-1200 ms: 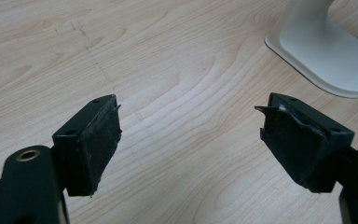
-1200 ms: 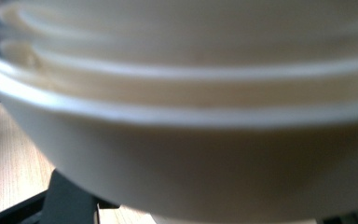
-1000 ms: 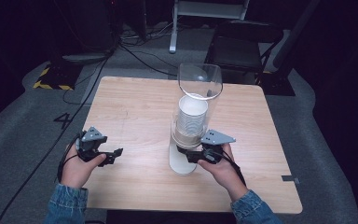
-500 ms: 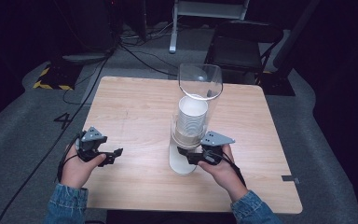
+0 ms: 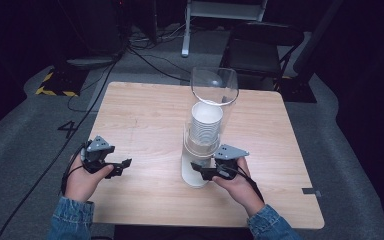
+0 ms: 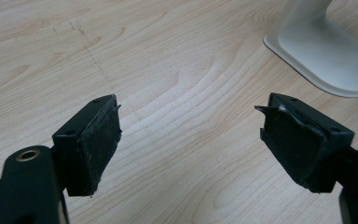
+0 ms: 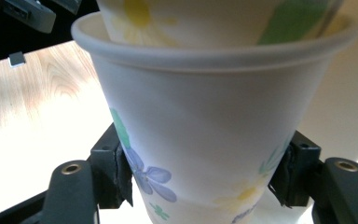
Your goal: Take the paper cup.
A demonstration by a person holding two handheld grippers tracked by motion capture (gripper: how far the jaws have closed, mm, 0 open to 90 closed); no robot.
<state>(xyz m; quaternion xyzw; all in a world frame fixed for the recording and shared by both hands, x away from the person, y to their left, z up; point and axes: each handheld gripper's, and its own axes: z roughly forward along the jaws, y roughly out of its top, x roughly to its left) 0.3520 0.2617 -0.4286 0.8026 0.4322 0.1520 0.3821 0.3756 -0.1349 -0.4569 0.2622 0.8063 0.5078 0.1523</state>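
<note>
Dark room, grey carpet floor (image 5: 25,135), cables and a chair (image 5: 260,45) behind the wooden surface (image 5: 145,115). Cup dispenser (image 5: 200,145) stands mid-surface: clear tube on top, white stand with a flat base below, stack of paper cups (image 5: 206,122) inside the tube.

Right claw (image 5: 205,171) sits at the dispenser's lower end, right of the white base, held by the person's right hand (image 5: 237,182). In the right gripper view the right claw (image 7: 205,179) pinches the bottom cup (image 7: 209,126), one black pad on each side of the cup wall, both touching it. That cup is white with flower print in blue, green and yellow; another cup nests in it from above, rim just over rim. White stand is blurred behind the cup.

Left claw (image 5: 120,165) is well left of the dispenser, low over the surface, held by the left hand (image 5: 82,177). In the left gripper view the left claw (image 6: 191,135) is spread wide, nothing between the pads, bare wood under it. Dispenser base (image 6: 326,51) shows at the upper right of that view, apart from the jaws.

Denim sleeves (image 5: 70,220) at both wrists near the surface's near edge.
</note>
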